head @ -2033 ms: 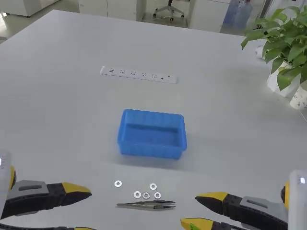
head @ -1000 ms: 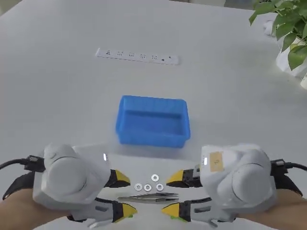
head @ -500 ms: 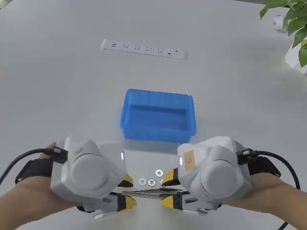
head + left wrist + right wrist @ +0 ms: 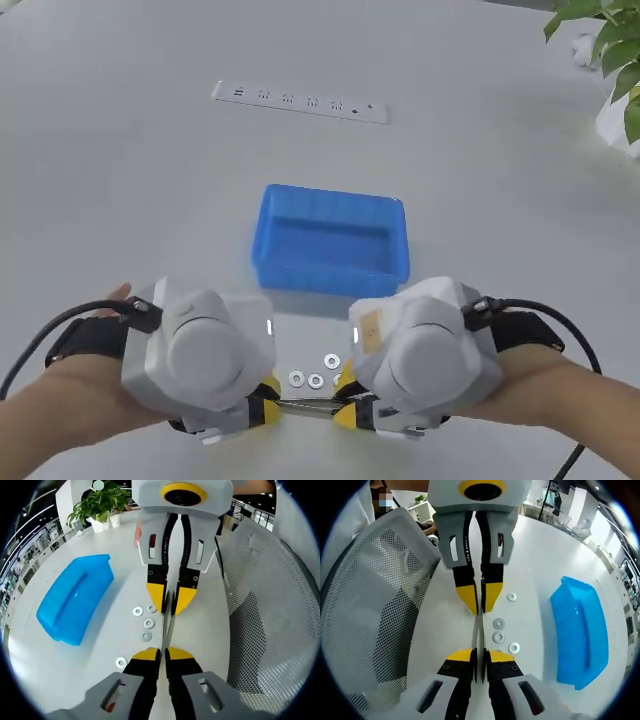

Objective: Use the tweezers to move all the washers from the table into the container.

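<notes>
Thin metal tweezers (image 4: 305, 405) lie on the white table between my two grippers, which face each other. My left gripper (image 4: 266, 410) is shut on one end of the tweezers (image 4: 166, 625), and my right gripper (image 4: 345, 410) is shut on the other end of the tweezers (image 4: 479, 630). Several small steel washers (image 4: 316, 381) lie loose just beyond the tweezers, toward the blue container (image 4: 332, 240). In the left gripper view, the washers (image 4: 149, 623) sit left of the tweezers, beyond my left gripper (image 4: 163, 654). In the right gripper view, the washers (image 4: 498, 623) sit right of my right gripper (image 4: 480, 656).
A white power strip (image 4: 300, 102) lies beyond the container, and a potted plant (image 4: 610, 50) stands at the far right. A mesh office chair (image 4: 260, 605) stands off the table's near edge. The blue container (image 4: 75, 597) has nothing visible inside.
Both grippers came in from the bottom corners, met at the tweezers and shut on their two ends. The head camera tilted down; washers and container stayed put.
</notes>
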The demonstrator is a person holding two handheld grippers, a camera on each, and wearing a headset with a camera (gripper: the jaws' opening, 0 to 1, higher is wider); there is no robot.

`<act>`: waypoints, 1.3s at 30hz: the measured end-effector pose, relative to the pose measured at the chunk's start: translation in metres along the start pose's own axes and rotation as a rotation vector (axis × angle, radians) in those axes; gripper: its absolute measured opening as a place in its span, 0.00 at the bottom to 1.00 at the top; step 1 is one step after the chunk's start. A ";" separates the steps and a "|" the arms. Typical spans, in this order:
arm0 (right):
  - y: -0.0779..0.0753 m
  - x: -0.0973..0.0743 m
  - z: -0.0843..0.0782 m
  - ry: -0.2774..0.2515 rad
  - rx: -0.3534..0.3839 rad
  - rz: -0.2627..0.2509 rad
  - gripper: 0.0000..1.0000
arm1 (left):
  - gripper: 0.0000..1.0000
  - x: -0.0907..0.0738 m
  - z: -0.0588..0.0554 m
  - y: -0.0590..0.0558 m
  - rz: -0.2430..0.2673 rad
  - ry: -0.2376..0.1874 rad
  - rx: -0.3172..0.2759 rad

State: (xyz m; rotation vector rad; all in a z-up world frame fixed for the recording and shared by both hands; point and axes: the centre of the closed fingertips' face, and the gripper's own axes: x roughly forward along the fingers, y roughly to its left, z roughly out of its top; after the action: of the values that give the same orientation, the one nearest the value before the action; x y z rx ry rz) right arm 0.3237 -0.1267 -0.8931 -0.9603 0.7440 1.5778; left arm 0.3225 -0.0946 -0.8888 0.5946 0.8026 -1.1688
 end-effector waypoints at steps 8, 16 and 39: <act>-0.001 0.002 0.000 0.087 -0.043 0.027 0.09 | 0.06 0.000 0.001 -0.004 -0.013 0.024 0.034; 0.000 0.001 0.000 0.101 -0.069 0.001 0.06 | 0.06 -0.006 0.002 -0.006 -0.021 0.019 0.031; 0.005 -0.006 0.010 -0.108 -0.014 -0.114 0.06 | 0.06 -0.018 -0.001 -0.007 -0.004 0.033 0.093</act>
State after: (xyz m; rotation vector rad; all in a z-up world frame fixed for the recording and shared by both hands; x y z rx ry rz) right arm 0.3177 -0.1222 -0.8835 -0.9041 0.5936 1.5242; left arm 0.3127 -0.0855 -0.8747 0.6913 0.7808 -1.2078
